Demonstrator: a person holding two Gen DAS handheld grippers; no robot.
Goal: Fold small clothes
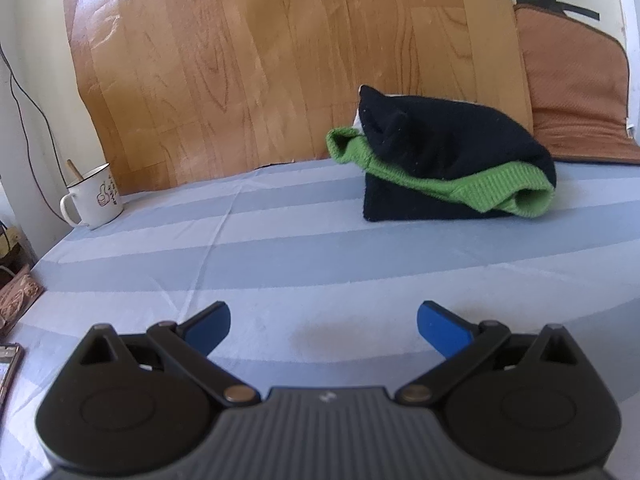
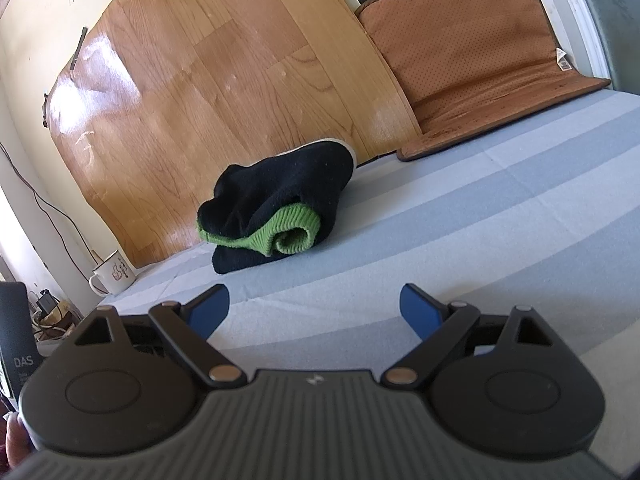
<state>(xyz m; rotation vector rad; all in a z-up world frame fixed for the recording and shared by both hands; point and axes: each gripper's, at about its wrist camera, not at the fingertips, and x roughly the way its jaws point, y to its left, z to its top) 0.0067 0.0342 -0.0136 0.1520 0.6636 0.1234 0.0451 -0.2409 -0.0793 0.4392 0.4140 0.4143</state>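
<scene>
A small black knit garment with green ribbed cuffs (image 1: 448, 160) lies folded in a bundle on the blue-and-white striped sheet (image 1: 280, 248), near the back. The right wrist view shows the same bundle (image 2: 272, 216) ahead and slightly left. My left gripper (image 1: 323, 322) hovers low over the sheet, well short of the garment and to its left, open with nothing between its blue pads (image 1: 212, 326). My right gripper (image 2: 314, 304) is also open and empty, a short way in front of the bundle.
A white enamel mug (image 1: 94, 196) with a stick in it stands at the sheet's far left edge. A wood-grain board (image 1: 280, 60) leans against the wall behind. A brown cushion mat (image 2: 480, 56) lies at the back right. Cables and clutter (image 2: 48, 308) sit off the left edge.
</scene>
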